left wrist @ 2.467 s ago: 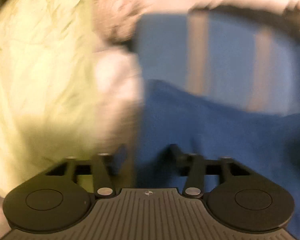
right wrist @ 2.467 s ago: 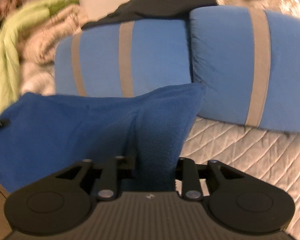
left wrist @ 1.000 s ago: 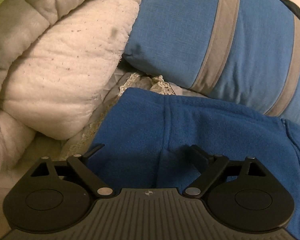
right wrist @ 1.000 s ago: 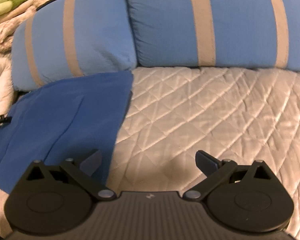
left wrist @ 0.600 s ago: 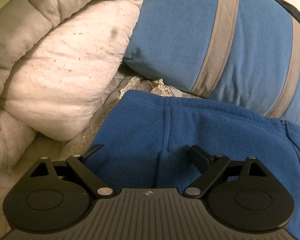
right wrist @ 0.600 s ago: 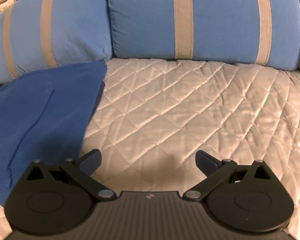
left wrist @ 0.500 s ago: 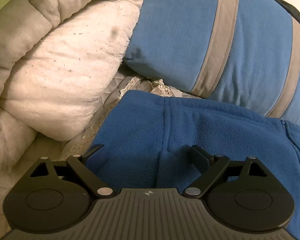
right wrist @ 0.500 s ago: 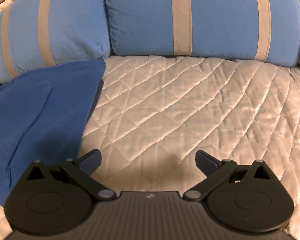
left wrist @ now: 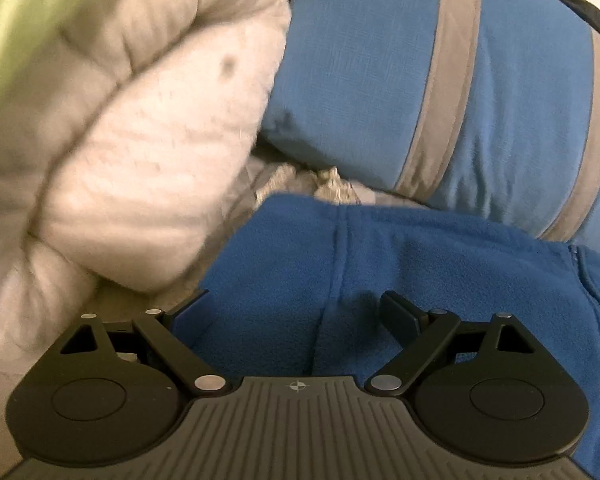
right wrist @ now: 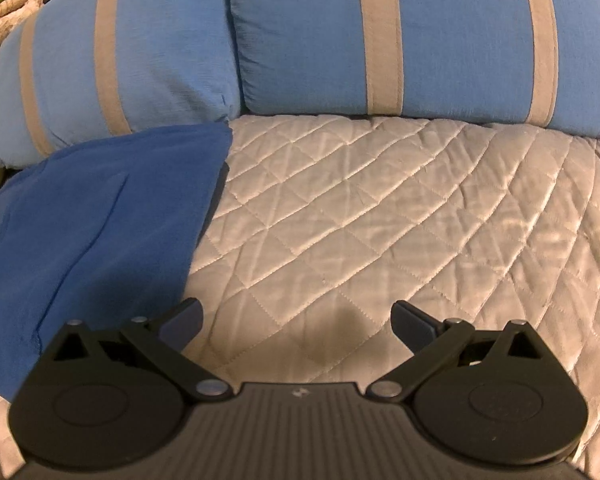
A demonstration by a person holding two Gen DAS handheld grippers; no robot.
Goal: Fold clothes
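A folded blue fleece jacket lies flat on the quilted bed, its zipper at the right of the left wrist view. My left gripper hovers over it with jaws wide apart, open, and nothing pinched between them. In the right wrist view the same fleece lies at the left on the beige quilt. My right gripper stands open above bare quilt, just right of the fleece's edge, holding nothing.
Two blue pillows with tan stripes line the back of the bed. A bulky cream comforter and a green cloth pile up at the left, close to the fleece. A lace trim shows behind the fleece.
Both grippers let go of the fleece and it now lies flat. The left view has drawn back slightly and blurs at the left. The right view has swung rightward onto bare quilt.
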